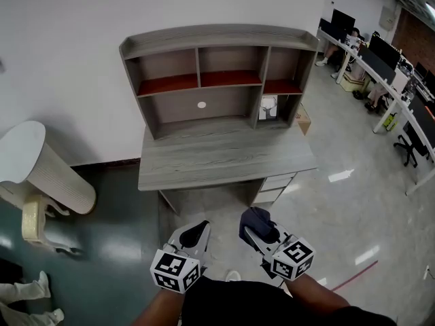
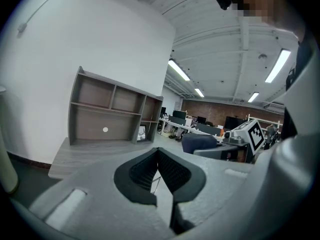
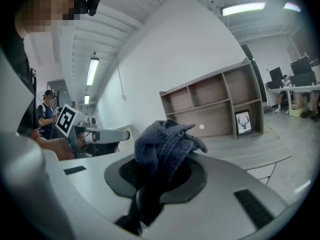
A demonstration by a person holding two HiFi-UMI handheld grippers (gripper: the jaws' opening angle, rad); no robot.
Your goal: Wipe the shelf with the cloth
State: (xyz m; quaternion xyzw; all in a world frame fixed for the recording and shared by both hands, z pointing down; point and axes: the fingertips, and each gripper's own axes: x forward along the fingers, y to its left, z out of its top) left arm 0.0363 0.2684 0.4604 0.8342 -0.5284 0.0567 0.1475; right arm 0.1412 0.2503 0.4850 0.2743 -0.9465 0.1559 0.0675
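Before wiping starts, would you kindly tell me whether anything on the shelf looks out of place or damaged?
Nothing stands out. The shelf stands square against the wall, its compartments bare except a small framed picture upright in the lower right one. The cloth is bunched in the right gripper.

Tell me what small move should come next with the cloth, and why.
Probably carry the right tongs forward and up toward the shelf. They are shut on the dark cloth, so the grasp looks done. But they hang low in front of the desk, apart from it and from the shelf that stands on it, so no wiping can start yet.
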